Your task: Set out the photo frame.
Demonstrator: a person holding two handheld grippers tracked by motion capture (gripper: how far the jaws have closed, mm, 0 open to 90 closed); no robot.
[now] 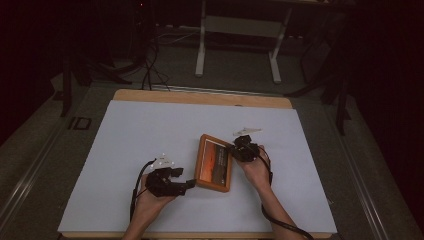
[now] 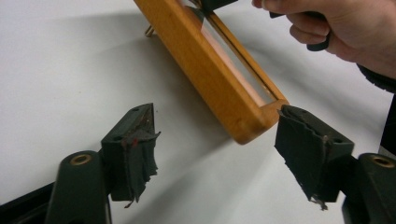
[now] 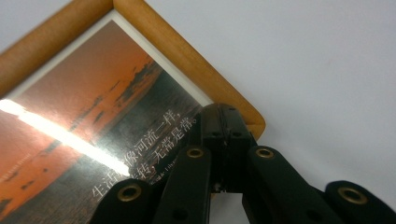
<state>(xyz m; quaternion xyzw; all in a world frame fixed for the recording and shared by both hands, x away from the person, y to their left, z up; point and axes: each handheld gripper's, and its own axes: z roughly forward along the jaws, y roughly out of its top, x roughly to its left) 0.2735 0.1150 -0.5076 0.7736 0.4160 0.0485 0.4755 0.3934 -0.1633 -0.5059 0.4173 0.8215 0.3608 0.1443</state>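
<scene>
1. High view: a wooden picture frame (image 1: pixel 215 163) lies on the white tabletop (image 1: pixel 135 140) between the two grippers. The left gripper (image 1: pixel 189 185) sits just beside its near corner; the right gripper (image 1: pixel 235 149) meets its far edge.
2. Left gripper view: the jaws stand wide apart and hold nothing, and the frame's corner (image 2: pixel 252 126) seems just to touch one pad (image 2: pixel 299 149).
3. Right gripper view: the jaws are pressed together over the frame's corner (image 3: pixel 247 116), pinching its edge as far as I can tell.
</scene>
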